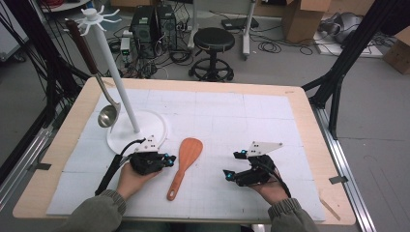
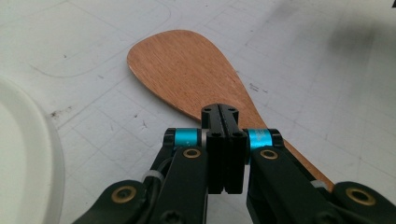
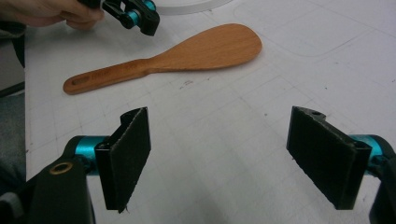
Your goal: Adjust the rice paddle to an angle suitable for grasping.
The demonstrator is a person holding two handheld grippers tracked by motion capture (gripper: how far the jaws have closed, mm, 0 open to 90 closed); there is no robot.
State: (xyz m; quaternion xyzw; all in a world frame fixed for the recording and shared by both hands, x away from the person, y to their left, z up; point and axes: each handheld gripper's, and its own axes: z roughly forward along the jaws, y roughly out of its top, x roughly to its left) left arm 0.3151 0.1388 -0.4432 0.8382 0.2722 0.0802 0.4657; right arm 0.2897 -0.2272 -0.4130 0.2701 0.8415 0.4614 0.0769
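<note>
We note the wooden spatula (image 1: 184, 164) flat on the white gridded mat (image 1: 232, 121), blade pointing away from the person, handle end with its slot nearest the table's front edge. We take the spatula as landmark.

Left gripper (image 1: 167, 158): just left of the spatula, level with the neck where blade narrows to handle. In the left gripper view its 2 jaws are pressed flat together with nothing between them; the tip (image 2: 220, 112) sits over the blade's lower edge, the blade (image 2: 189, 70) spreading out beyond. We cannot tell whether the tip touches the wood. The left hand (image 1: 130, 179) grips the body from behind.

Right gripper (image 1: 232, 166): well right of the spatula, pointed toward it. In the right gripper view both pads (image 3: 128, 156) stand wide apart, bare mat between them, the spatula (image 3: 177, 55) lying crosswise beyond.

Beyond and left of the spatula: a white round base (image 1: 118, 140) with a tall white pole (image 1: 116, 77) topped by hooks. A steel ladle (image 1: 107, 115) with a dark handle hangs from it, bowl low over the base.
</note>
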